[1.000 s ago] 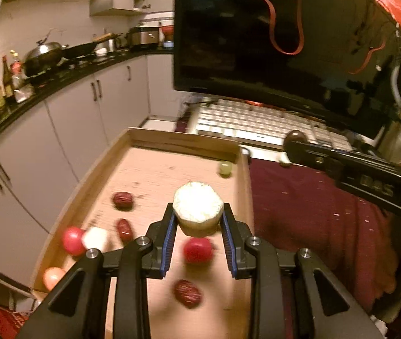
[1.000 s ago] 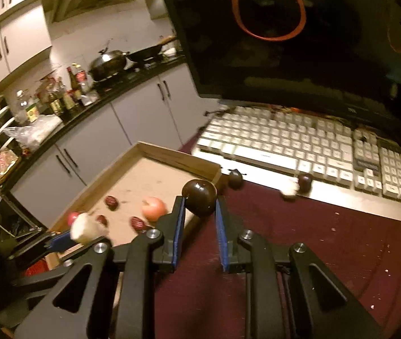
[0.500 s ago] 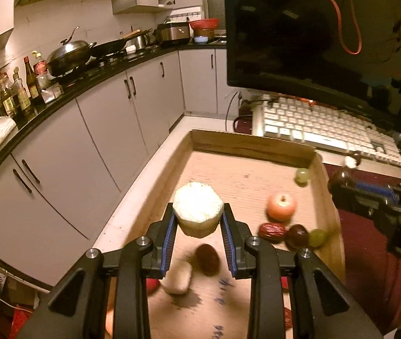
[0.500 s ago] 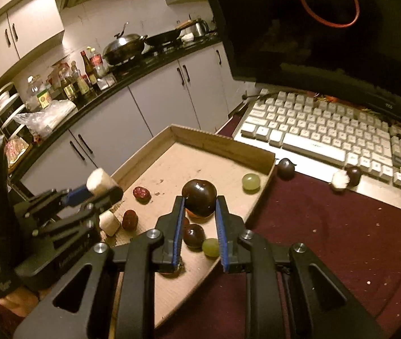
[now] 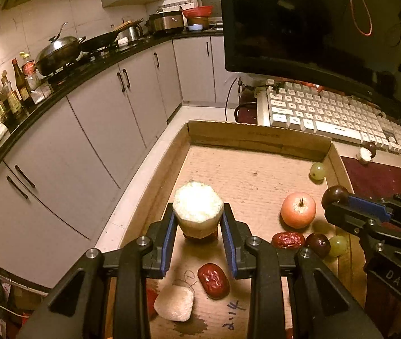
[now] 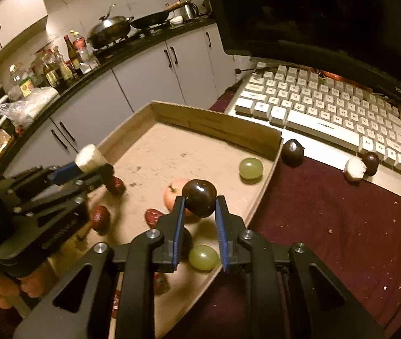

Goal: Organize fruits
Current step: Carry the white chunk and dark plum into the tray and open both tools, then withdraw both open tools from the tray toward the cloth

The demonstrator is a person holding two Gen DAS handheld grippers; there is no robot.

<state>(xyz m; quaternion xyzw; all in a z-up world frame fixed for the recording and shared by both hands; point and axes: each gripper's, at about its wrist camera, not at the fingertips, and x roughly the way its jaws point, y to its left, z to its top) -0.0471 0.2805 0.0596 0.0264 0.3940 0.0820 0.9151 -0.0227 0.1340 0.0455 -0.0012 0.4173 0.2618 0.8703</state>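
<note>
Cardboard tray (image 5: 257,138) sits left of the keyboard (image 5: 327,115); at its nine o'clock side the left gripper (image 5: 199,237) clamps a white peeled chunk (image 5: 197,209), and at three o'clock the right gripper (image 6: 199,223) pinches a dark round fruit (image 6: 199,201), both held over the tray, presumably for dropping in. Counted inside: one apple (image 5: 298,209), two green grapes (image 6: 250,168), three red dates (image 5: 213,280), one pale chunk (image 5: 174,305), and another dark fruit (image 5: 318,244). Two dark fruits (image 6: 292,149) and a white piece (image 6: 355,169) wait outside at one o'clock.

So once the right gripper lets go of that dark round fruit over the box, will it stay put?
Probably not at once. The dark round fruit looks smooth, glossy and near-spherical, so it may roll on the flat floor of the cardboard box. The side walls should likely contain it, and the apple beneath may stop it.
</note>
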